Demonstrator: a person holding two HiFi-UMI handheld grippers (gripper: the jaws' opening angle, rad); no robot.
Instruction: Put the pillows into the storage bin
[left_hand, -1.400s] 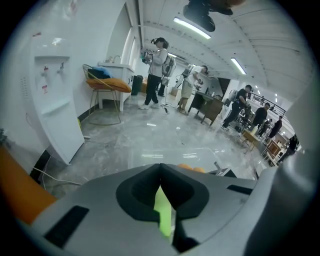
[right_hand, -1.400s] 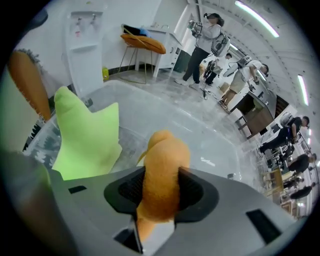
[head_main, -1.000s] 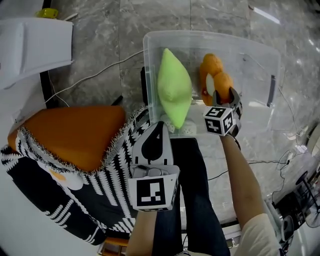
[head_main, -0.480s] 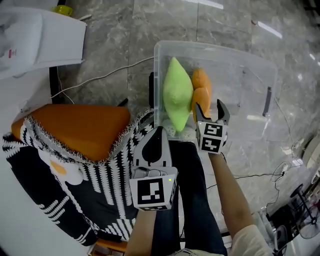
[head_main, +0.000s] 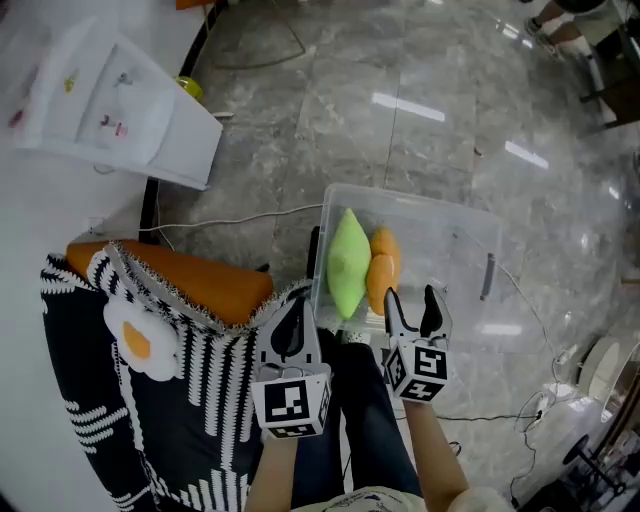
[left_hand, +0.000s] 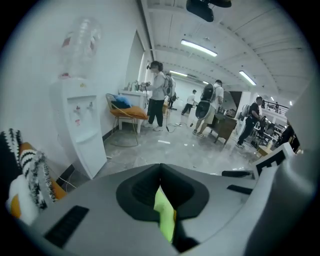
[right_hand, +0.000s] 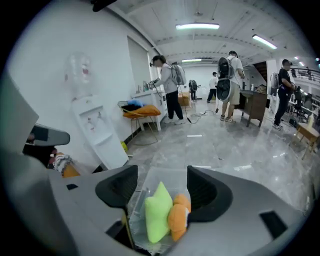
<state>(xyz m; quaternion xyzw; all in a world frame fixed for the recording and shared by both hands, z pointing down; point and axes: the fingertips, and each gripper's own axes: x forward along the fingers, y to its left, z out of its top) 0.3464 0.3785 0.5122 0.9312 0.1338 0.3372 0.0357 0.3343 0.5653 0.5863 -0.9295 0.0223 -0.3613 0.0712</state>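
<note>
— What has changed over the last second?

— Both grippers have come up and away from the clear plastic storage bin (head_main: 455, 250), which now looks smaller at centre-right of the head view. The right gripper (head_main: 410, 295) was down beside the orange plush pillow (head_main: 381, 272). It now hangs just below the bin in the frame. That pillow, which lay apart in mid-bin, now rests against the lime-green pillow (head_main: 347, 262).

— And the fingers?

— The right gripper's are spread, having just closed a little, with nothing between them. Its own view looks through the gap onto the bin. The left gripper (head_main: 294, 308), lower centre, has its fingers pressed together on nothing.

— How do the pillows look?

— Both are inside the bin, in its left half. The green one stands on edge along the left wall, soft and creased, with a pointed corner towards the top of the frame. The orange one touches its right side and shows two rounded lobes.

— Anything hard to make out?

— I cannot tell whether the orange is one pillow or two. The grippers and the person's dark trousers (head_main: 360, 420) cover the bin's near edge. At the left, a black-and-white striped throw (head_main: 190, 390) drapes over most of an orange cushion (head_main: 190, 282).
</note>
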